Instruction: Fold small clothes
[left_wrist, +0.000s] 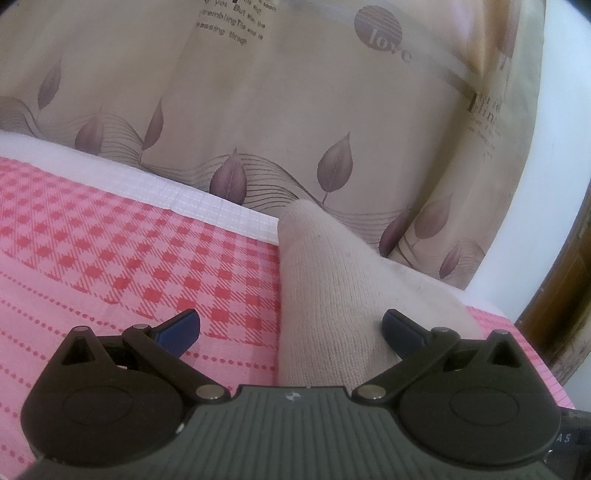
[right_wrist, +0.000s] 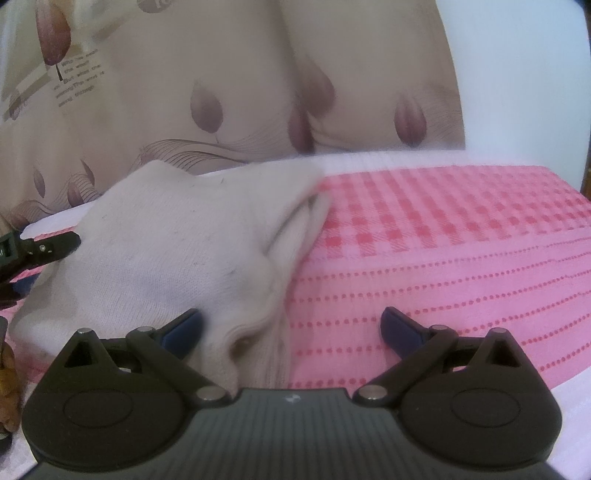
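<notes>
We see a beige curtain (left_wrist: 277, 110) filling the back of both views, from nine o'clock over twelve to two o'clock. It has purple-brown leaves, thin wavy lines and some printed words, with "love" on a round mark. At three o'clock stands a plain white wall (right_wrist: 517, 74), and at four o'clock in the left view we notice a brown wooden edge (left_wrist: 554, 314). Below, from eight to four o'clock, lies a pink checked cloth (right_wrist: 443, 240) with dotted rows and a white border. The light is soft and even.
</notes>
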